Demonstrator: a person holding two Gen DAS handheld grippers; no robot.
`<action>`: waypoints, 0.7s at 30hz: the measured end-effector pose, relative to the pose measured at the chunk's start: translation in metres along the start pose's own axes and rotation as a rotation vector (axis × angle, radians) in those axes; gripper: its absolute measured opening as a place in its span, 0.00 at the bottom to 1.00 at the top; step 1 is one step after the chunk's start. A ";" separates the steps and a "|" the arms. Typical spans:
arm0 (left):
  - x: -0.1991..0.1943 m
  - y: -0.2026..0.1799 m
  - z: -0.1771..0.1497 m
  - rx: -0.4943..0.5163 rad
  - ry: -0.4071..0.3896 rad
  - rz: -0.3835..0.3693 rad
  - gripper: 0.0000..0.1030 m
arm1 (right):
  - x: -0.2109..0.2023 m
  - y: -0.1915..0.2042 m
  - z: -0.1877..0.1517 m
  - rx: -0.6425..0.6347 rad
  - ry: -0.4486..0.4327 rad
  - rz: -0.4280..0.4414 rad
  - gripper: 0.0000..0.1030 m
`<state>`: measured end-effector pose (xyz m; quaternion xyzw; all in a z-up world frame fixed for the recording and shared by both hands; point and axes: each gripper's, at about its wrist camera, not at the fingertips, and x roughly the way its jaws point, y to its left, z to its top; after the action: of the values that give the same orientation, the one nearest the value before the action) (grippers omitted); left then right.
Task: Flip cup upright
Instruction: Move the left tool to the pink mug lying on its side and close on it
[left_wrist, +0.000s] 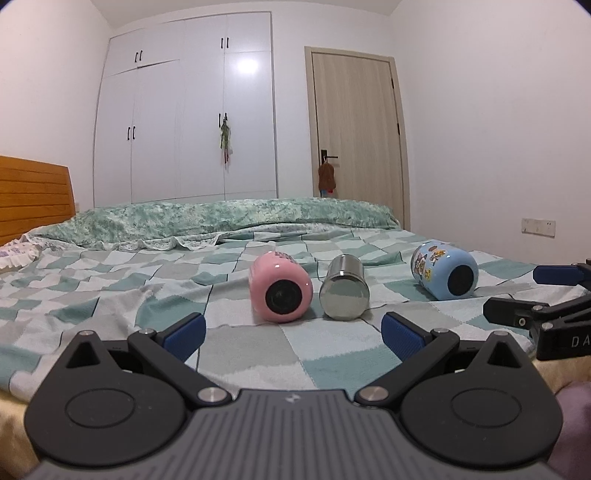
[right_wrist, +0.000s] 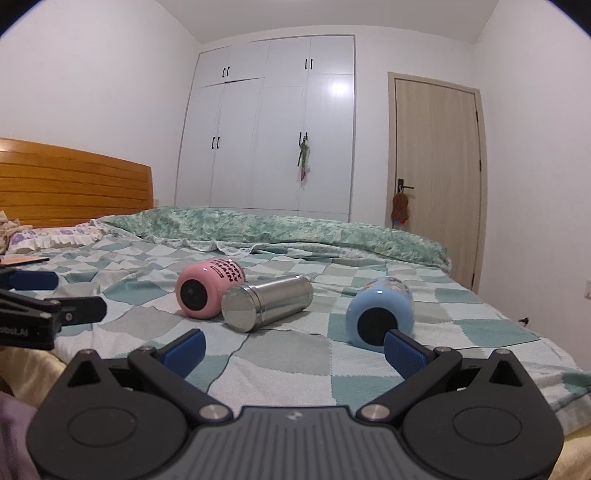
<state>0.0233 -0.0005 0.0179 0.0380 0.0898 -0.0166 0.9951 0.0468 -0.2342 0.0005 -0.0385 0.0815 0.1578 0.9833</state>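
Left gripper (left_wrist: 291, 334): jaws spread wide with nothing between them, low over the near edge of the bed, aimed toward the pink and steel cups.
Right gripper (right_wrist: 293, 349): jaws likewise apart and empty; its right finger overlaps the base of the blue cup in the right wrist view, though I cannot tell whether it touches.
Bed (left_wrist: 110, 295): checked green-and-white cover, soft and slightly wrinkled; a poor footing for anything set upright.
Blue cup (right_wrist: 380, 314): on its side, nearest the right gripper, well apart from the other two, base toward the cameras.
Steel cup (right_wrist: 267, 302): on its side, touching or just beside the pink one; a smooth polished wall, probably slippery and rigid.
Pink cup (right_wrist: 208, 288): on its side with black lettering; glossy, hard, likely ceramic or coated metal.
Hold: across the cylindrical body near mid-length, then pivot onto the flat base.
Contents: mouths face away, so the insides are hidden; nothing has spilled on the cover.
Quilt (left_wrist: 229, 218): bunched green bedding beyond the cups.
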 end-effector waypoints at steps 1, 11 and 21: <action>0.003 -0.001 0.005 0.008 0.002 0.001 1.00 | 0.004 -0.001 0.002 -0.001 0.000 0.007 1.00; 0.059 0.010 0.056 0.028 0.085 0.025 1.00 | 0.050 -0.003 0.029 -0.021 0.006 0.049 1.00; 0.135 0.024 0.091 0.023 0.252 0.044 1.00 | 0.113 -0.010 0.057 -0.039 0.048 0.096 1.00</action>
<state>0.1737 0.0128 0.0850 0.0532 0.2132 0.0089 0.9755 0.1645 -0.2030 0.0375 -0.0574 0.1038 0.2054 0.9715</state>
